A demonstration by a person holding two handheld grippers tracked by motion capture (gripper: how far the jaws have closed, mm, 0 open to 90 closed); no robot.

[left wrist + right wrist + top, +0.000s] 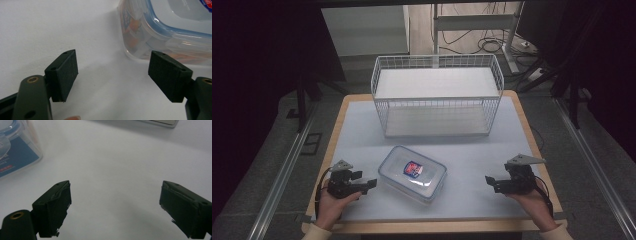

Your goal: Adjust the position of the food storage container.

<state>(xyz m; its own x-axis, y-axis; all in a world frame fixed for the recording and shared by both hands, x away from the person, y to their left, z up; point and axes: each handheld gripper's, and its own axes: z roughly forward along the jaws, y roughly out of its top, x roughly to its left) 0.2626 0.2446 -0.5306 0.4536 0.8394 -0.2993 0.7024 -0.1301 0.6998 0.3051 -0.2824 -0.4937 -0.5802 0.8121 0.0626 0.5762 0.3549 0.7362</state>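
Here, lidded plastic food container (412, 174) on bench (472, 150) between left tongs (371, 183) and right tongs (488, 181), both spread apart, orange contents visible in left gripper view, wire basket (437, 95) behind, bare bench around.

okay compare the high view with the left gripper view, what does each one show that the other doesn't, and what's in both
High view alone: the white wire basket at the table's far side, the right gripper held open by the person's right hand, the whole white-topped wooden table, and the red and blue label on the container's lid.

Left gripper view alone: orange items inside the container, seen through its clear wall, and the textured inner faces of the jaws.

Both: the clear plastic food container with a blue-sealed lid, and the left gripper, open and empty beside it.
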